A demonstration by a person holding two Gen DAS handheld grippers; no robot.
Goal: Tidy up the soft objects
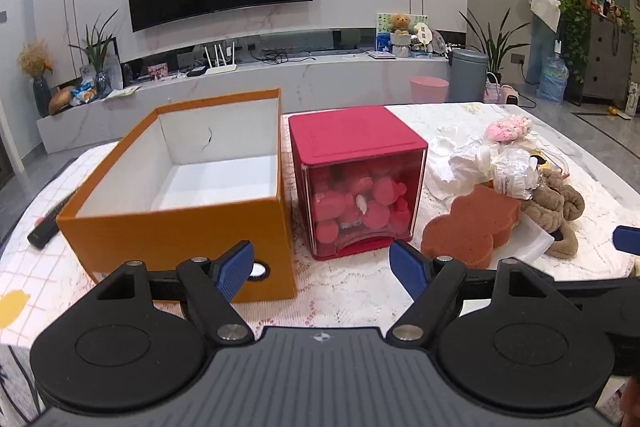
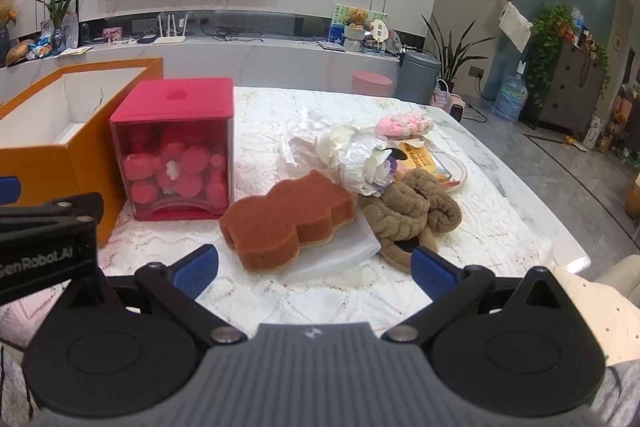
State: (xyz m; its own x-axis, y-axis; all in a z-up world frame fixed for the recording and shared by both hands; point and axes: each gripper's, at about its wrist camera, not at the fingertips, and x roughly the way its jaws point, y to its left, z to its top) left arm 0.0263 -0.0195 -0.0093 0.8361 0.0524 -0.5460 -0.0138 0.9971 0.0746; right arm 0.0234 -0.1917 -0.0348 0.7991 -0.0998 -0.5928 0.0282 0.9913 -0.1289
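Blue-tipped left gripper [image 1: 322,269] fills the bottom of the left wrist view, its fingers spread wide and holding nothing, low over the table [image 1: 352,291]. At centre left stands an open orange box [image 1: 176,239], its white inside bare; just right of it sits a red bin [image 1: 356,179] full of pink puffs. Right gripper [image 2: 314,269], likewise wide and holding nothing, faces a brown sponge [image 2: 286,219] at centre frame. Behind the sponge, at centre right, lie a tan scrunchie [image 2: 416,211], crumpled wrappers [image 2: 360,155] and a pink knit piece [image 2: 404,125], heaped together.
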